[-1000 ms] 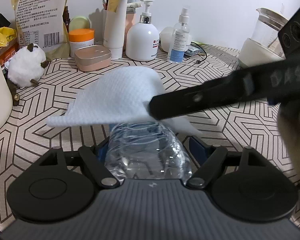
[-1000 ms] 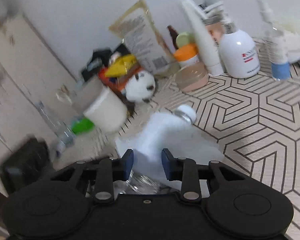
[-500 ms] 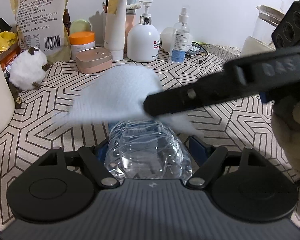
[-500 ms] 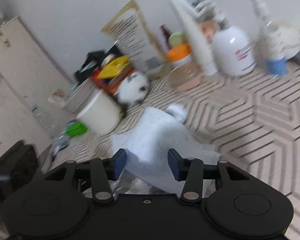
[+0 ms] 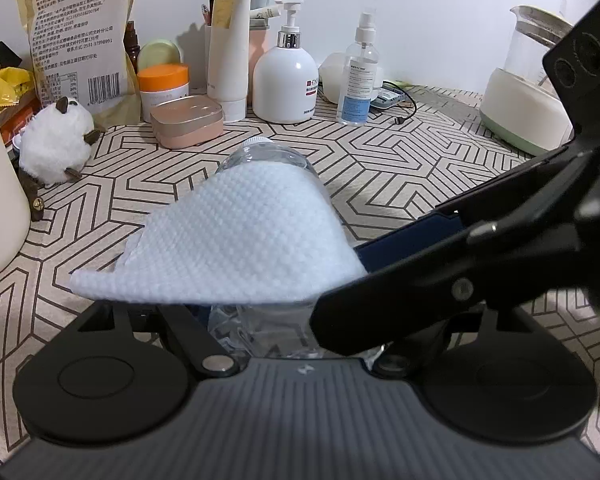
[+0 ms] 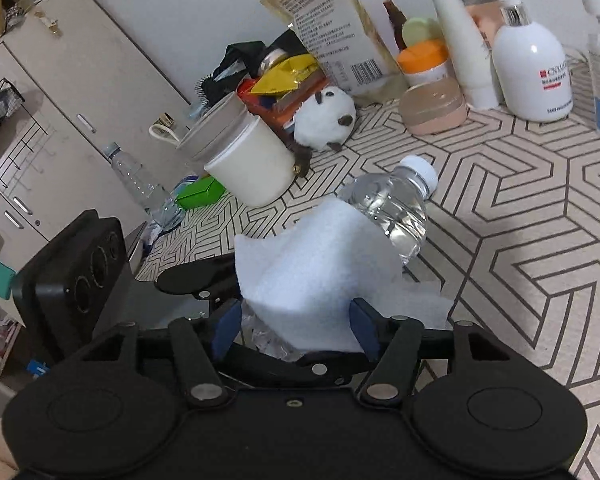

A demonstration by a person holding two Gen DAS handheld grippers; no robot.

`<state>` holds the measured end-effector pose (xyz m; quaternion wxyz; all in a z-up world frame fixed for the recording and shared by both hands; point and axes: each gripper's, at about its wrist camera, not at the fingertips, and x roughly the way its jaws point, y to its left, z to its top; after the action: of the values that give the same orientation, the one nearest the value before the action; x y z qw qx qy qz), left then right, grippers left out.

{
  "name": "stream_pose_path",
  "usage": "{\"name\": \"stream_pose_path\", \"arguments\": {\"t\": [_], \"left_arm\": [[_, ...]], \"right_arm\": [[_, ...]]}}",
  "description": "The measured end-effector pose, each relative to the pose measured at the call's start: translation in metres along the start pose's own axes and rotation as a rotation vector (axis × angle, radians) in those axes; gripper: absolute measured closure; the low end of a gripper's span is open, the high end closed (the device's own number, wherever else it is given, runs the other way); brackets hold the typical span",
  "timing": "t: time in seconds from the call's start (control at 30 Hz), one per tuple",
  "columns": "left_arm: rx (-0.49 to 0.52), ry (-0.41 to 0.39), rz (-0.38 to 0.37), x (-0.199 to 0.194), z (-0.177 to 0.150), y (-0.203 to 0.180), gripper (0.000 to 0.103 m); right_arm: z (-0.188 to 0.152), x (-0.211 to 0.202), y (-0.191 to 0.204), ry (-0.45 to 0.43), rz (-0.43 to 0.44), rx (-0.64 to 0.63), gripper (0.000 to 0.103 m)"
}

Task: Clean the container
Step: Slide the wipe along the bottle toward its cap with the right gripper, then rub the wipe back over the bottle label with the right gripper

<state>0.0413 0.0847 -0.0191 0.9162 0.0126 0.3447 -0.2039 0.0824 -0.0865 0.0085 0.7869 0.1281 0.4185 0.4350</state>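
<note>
A clear plastic water bottle (image 6: pixel 396 208) with a white cap lies tilted above the patterned table, its base end between the fingers of my left gripper (image 5: pixel 260 316), which is shut on it. A white textured cloth (image 5: pixel 252 244) is draped over the bottle's middle and hides most of the left fingers. My right gripper (image 6: pixel 294 328) straddles the cloth and bottle from the side; its jaws are opening and its blue pads (image 6: pixel 364 326) stand beside the cloth without pinching it. One right finger (image 5: pixel 440 292) crosses the left wrist view.
Along the wall stand a white pump bottle (image 5: pixel 286 84), a spray bottle (image 5: pixel 358 76), an orange-lidded jar (image 5: pixel 164 84), a pink case (image 5: pixel 188 120) and a snack bag (image 5: pixel 80 32). A plush toy (image 5: pixel 56 144), a white cup (image 6: pixel 252 160) and a kettle (image 5: pixel 528 96) flank the open patterned tabletop (image 5: pixel 380 168).
The right gripper's jaws have spread and let go of the cloth, which now lies lower over the bottle, leaving neck and cap bare. The left gripper has kept still.
</note>
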Motion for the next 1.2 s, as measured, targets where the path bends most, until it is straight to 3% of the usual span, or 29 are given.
{"name": "stream_pose_path", "arguments": {"t": [0.2, 0.3, 0.47, 0.53, 0.67, 0.77, 0.83, 1.03, 1.2], "left_arm": [[-0.002, 0.001, -0.001, 0.001, 0.002, 0.009, 0.024], [0.012, 0.003, 0.006, -0.002, 0.001, 0.007, 0.024], [0.028, 0.001, 0.025, -0.002, 0.002, 0.012, 0.027], [0.045, 0.0, 0.042, -0.002, 0.003, 0.011, 0.033], [0.085, -0.008, 0.068, -0.001, 0.003, 0.008, 0.035], [0.088, -0.012, 0.064, -0.001, 0.004, 0.01, 0.035], [0.091, -0.016, 0.055, -0.002, 0.005, 0.013, 0.035], [0.083, -0.016, 0.005, -0.001, 0.007, 0.024, 0.035], [0.081, -0.012, -0.052, 0.008, 0.01, 0.008, 0.035]], "right_arm": [[0.002, -0.003, -0.016, -0.055, -0.016, 0.117, 0.036], [0.002, 0.001, -0.028, -0.084, -0.014, 0.191, 0.03], [-0.001, 0.009, -0.049, -0.085, 0.085, 0.278, 0.034], [-0.001, 0.007, -0.044, -0.082, 0.081, 0.251, 0.037], [-0.001, -0.001, -0.026, -0.084, 0.033, 0.152, 0.044], [0.001, -0.008, -0.015, -0.087, -0.001, 0.066, 0.057], [0.001, -0.013, -0.01, -0.092, -0.016, 0.021, 0.072], [0.005, -0.021, -0.016, -0.128, -0.076, 0.021, 0.074], [0.008, -0.029, -0.025, -0.2, -0.174, 0.056, 0.074]]}}
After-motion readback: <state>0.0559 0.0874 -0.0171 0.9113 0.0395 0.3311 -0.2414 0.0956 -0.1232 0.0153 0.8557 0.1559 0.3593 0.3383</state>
